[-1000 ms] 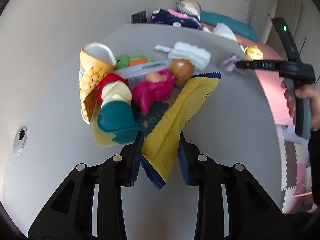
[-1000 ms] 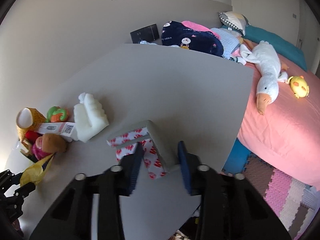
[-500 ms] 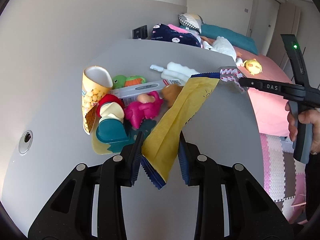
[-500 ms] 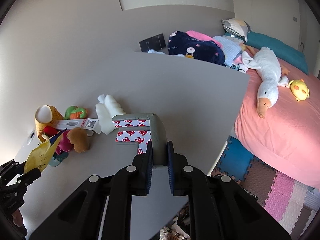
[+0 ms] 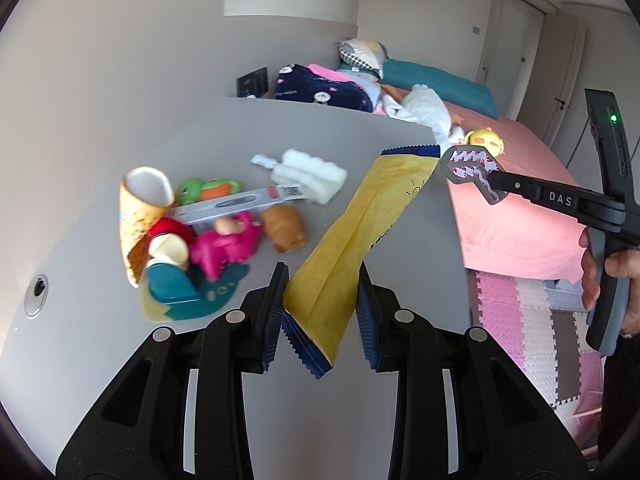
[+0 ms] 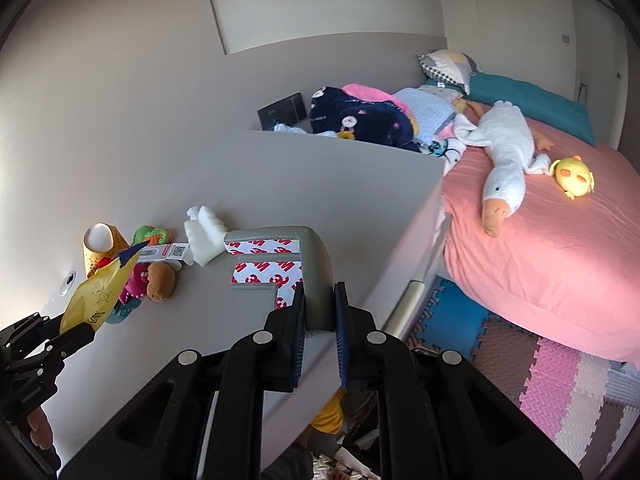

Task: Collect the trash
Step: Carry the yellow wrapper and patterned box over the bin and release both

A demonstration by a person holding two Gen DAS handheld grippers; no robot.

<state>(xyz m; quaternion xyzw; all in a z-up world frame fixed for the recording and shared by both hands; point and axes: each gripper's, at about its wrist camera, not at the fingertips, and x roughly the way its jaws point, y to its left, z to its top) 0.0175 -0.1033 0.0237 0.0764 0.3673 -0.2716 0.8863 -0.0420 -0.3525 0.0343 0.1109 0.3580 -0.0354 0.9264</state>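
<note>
My left gripper (image 5: 320,320) is shut on a long yellow snack wrapper (image 5: 360,240) with blue serrated ends and holds it up above the grey table (image 5: 200,136). The wrapper also shows in the right wrist view (image 6: 100,292). My right gripper (image 6: 320,320) is shut on a grey foam corner guard (image 6: 316,260) backed with red-and-white tape, lifted above the table. The guard shows in the left wrist view (image 5: 472,168) at the tip of the right gripper.
On the table lie a white foam piece (image 5: 308,172), a yellow snack cup (image 5: 140,204), a thermometer box (image 5: 236,204), a brown plush (image 5: 286,226), and pink and green toys. A pink bed (image 6: 540,240) with a plush goose stands to the right, foam floor mats below.
Both grippers have risen from the table with their loads. The right gripper closed fully on the corner guard and lifted it; the wrapper now hangs clear of the toy pile.
</note>
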